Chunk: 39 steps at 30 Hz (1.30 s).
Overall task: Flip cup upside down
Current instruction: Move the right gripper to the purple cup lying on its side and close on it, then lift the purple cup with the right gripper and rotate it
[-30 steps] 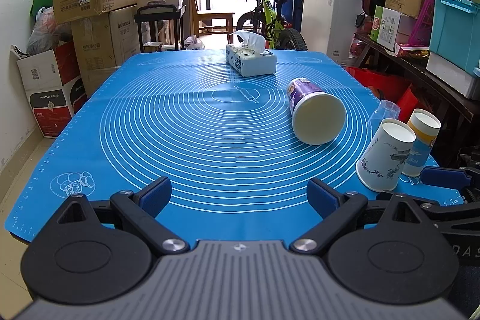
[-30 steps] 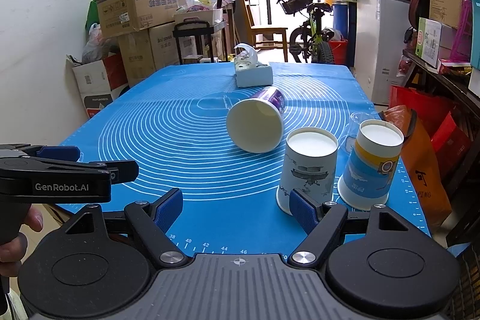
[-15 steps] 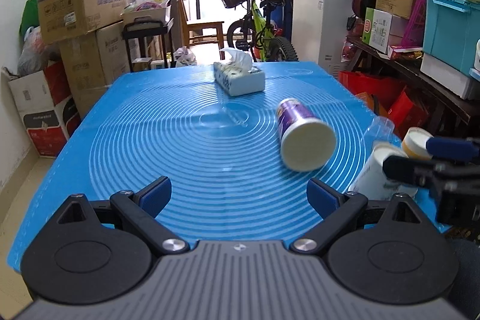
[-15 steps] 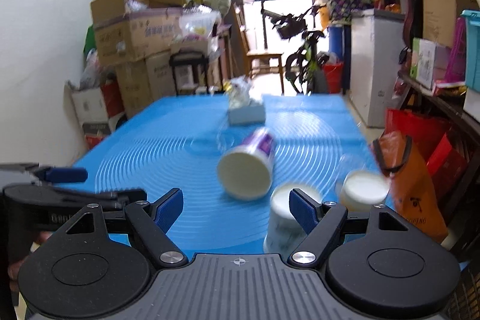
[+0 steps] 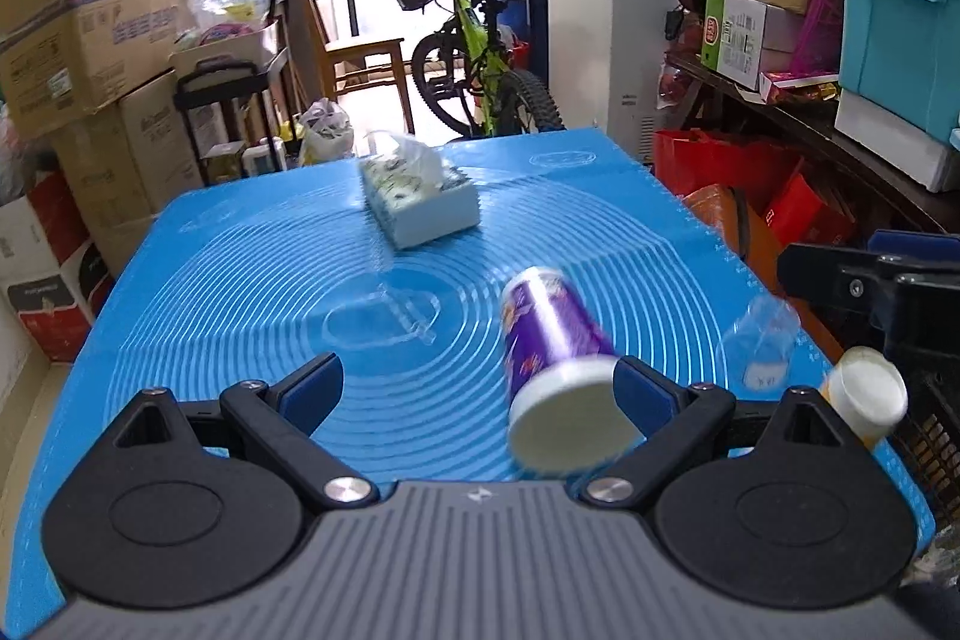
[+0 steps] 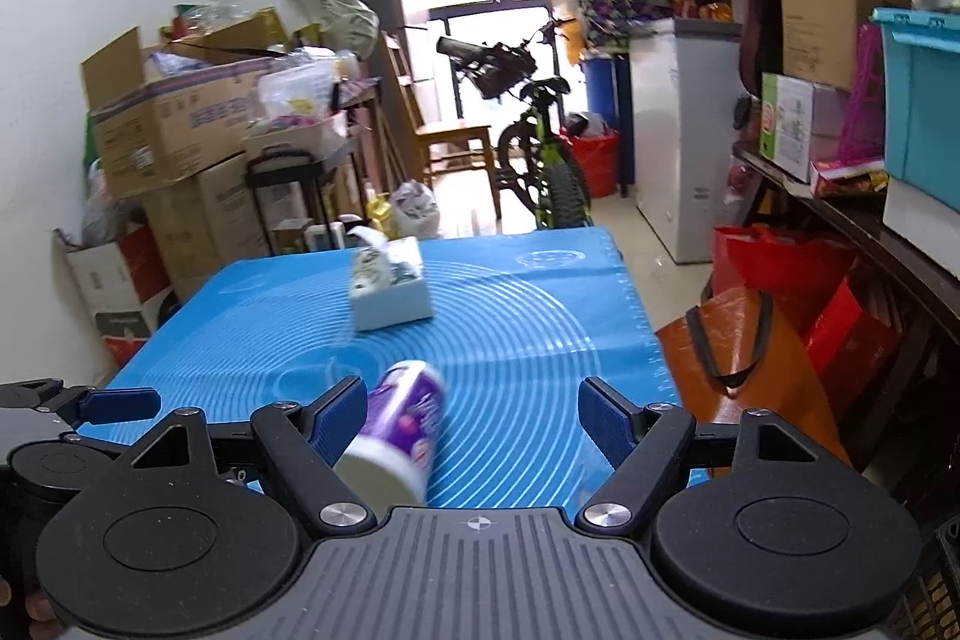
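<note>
A purple paper cup (image 5: 552,358) lies on its side on the blue mat (image 5: 240,292), its white end toward me. It also shows in the right wrist view (image 6: 396,430). My left gripper (image 5: 477,385) is open and empty, and the cup lies just inside its right finger. My right gripper (image 6: 471,415) is open and empty, and the cup lies just inside its left finger. In the left wrist view the right gripper's fingers (image 5: 840,274) show at the right edge. In the right wrist view the left gripper's fingers (image 6: 114,403) show at the left.
A tissue box (image 5: 420,208) sits farther back on the mat. An upside-down yellow cup (image 5: 864,400) and a clear plastic cup (image 5: 759,340) stand near the mat's right edge. Boxes, a bicycle and shelves surround the table.
Both grippers have risen and moved forward over the table toward the lying purple cup. The two upside-down cups have dropped out of the right wrist view. Both grippers stay open.
</note>
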Tool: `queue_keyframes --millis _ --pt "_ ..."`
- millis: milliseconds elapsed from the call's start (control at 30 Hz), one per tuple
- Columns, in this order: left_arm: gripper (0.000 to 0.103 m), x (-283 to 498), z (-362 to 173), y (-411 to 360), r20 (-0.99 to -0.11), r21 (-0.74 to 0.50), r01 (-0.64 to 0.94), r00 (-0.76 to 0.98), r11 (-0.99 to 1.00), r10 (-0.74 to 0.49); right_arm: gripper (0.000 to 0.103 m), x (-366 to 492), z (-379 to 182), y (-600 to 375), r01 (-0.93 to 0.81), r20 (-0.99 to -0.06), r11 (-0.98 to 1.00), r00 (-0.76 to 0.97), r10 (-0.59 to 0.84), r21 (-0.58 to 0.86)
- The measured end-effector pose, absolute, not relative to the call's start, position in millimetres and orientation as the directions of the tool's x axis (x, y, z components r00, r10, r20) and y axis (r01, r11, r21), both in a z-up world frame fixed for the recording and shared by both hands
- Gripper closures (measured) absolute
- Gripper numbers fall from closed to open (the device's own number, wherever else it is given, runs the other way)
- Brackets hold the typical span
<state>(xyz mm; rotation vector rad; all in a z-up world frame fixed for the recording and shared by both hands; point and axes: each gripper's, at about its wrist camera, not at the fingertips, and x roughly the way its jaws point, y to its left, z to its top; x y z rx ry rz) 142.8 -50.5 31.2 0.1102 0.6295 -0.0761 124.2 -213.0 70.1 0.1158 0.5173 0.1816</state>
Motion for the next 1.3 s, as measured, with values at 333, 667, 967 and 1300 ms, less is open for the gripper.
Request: queue_keyframes --millis 333,667,967,1300 --pt "0.007 208 2 -81 -0.671 0.094 0.16 0.74 0.983 -0.056 0.022 185 58 -239 -0.078 -0.545 0.988 0.827 0.138 0.131" --pt "0.021 245 -20 -90 -0.785 0.095 0.193 0.618 0.977 -0.046 0.022 205 37 -243 -0.075 -0.586 0.987 0.797 0.147 0.144" --pt "0.036 238 -17 -83 -0.783 0.032 0.198 0.614 0.98 -0.099 0.022 197 38 -238 -0.087 -0.582 0.986 0.799 0.154 0.14" --pt "0.036 203 7 -46 -0.751 0.065 0.166 0.658 0.984 -0.061 0.022 177 51 -219 -0.131 -0.564 0.981 0.803 0.189 0.143"
